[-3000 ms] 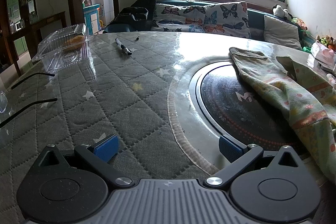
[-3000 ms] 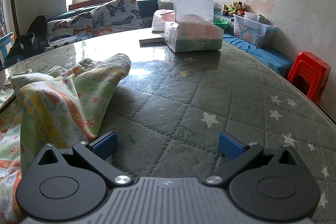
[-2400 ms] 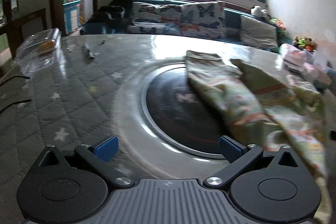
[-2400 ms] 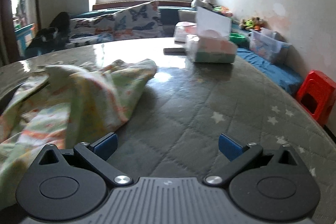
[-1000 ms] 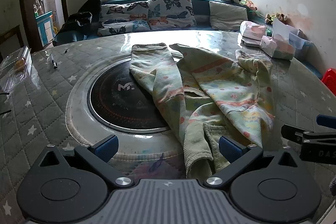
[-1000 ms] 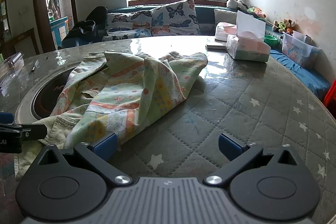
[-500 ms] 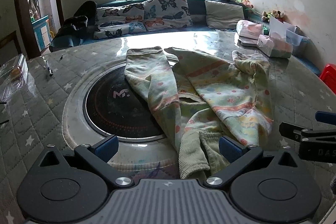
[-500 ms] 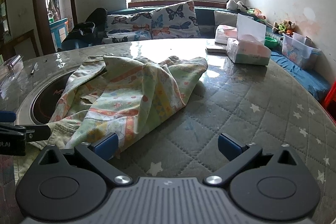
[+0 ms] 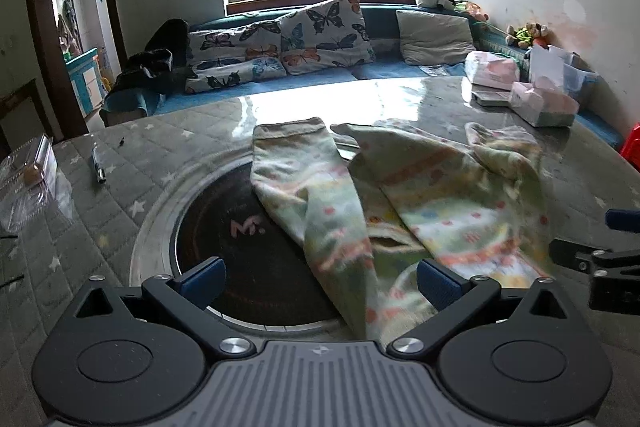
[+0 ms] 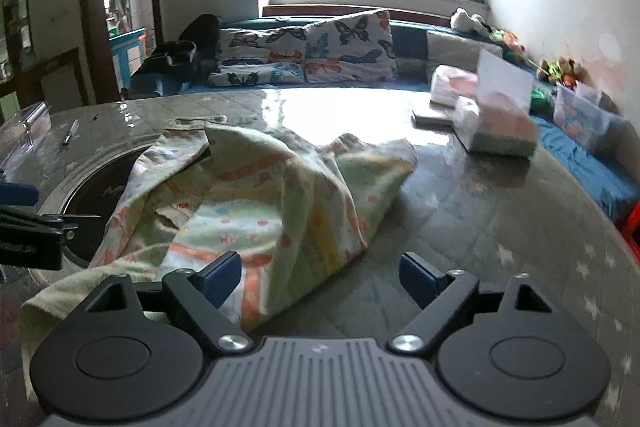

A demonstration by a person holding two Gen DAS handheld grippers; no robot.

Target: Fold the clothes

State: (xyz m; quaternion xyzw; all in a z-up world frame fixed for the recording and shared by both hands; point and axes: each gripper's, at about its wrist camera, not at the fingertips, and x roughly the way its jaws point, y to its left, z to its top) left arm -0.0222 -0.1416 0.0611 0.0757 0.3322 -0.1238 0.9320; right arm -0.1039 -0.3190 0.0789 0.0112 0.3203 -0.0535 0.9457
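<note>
Left wrist view: round counter (image 9: pixel 120 179) w/ grey quilted star cover under glass, dark hob disc (image 9: pixel 240 251) in the centre marked "M". Pastel printed garment (image 9: pixel 400 203) lies crumpled across the hob's right side. Left gripper (image 9: pixel 320 279) fingers spread, nothing gripped.

Right wrist view: window, butterfly cushions (image 10: pixel 316 55) on a blue sofa, tissue box (image 10: pixel 500 127). Garment heaped ahead-left; right gripper (image 10: pixel 320 277) fingers apart, just been closing, cloth edge between them, not pinched.

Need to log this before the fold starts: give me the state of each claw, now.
Left claw: open, holding nothing; patterned garment lies between its fingers.
Right claw: open, jaws just been closing, garment edge between them, not gripped.
</note>
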